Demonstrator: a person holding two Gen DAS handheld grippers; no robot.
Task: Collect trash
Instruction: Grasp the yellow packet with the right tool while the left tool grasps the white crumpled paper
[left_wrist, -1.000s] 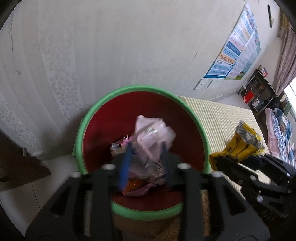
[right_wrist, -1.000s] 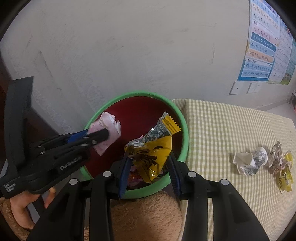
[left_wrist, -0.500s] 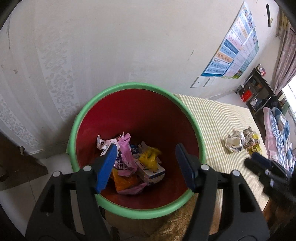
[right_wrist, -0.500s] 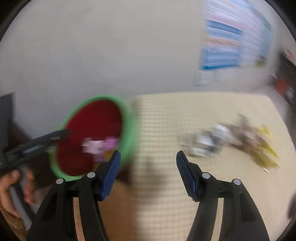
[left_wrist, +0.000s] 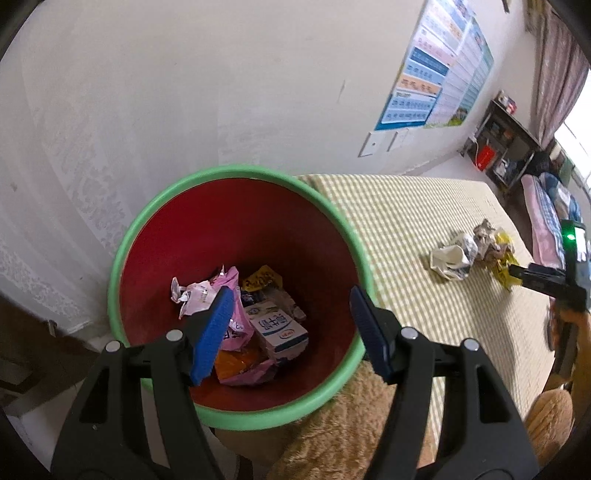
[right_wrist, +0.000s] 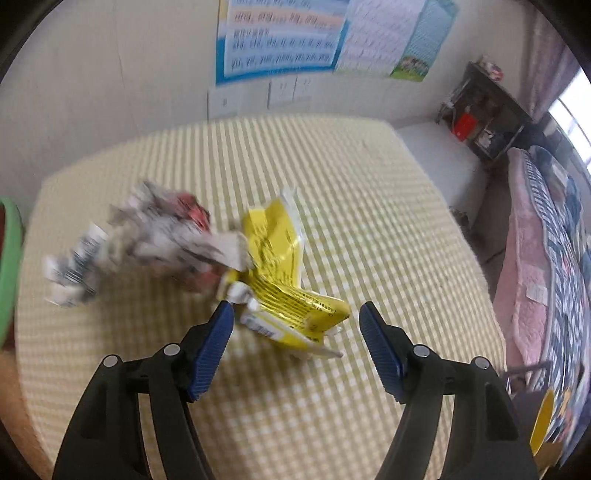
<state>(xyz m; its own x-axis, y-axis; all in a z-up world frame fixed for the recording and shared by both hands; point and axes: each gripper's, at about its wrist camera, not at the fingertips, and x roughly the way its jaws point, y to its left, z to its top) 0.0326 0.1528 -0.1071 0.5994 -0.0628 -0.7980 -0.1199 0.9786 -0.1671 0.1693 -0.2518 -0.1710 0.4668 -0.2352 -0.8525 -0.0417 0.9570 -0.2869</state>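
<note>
Right wrist view: my right gripper (right_wrist: 297, 326) has its blue-padded jaws wide apart w/ nothing between them, hovering low over the yellow-and-white checked cloth surface (right_wrist: 369, 192), nose pointed at the crumpled yellow foil snack wrapper (right_wrist: 284, 280). That wrapper lies just ahead of my left pad, touching a heap of crumpled white-and-silver wrappers w/ a bit of red (right_wrist: 159, 236) to its left; the heap is blurred so I can't sort out how many pieces are in it. Left wrist view: my left gripper (left_wrist: 291, 328) hangs above the round red bin with a green rim (left_wrist: 236, 173), jaws also spread, empty, and the bin holds pink wrappers, a small white-and-blue carton (left_wrist: 279, 328) and other scraps at the bottom. From that side the leftover litter sits well apart from the bin, further along the cloth. So I judge the step as: reach for the next piece, approx. mid-task since some trash is binned and a pile is left. Next move, I'd say: shift right a touch so the yellow wrapper sits between my pads, drop to the cloth, close on a raised fold. Foil is thin and springy, so a shallow pinch could slip or drag the neighbouring heap along.
</note>
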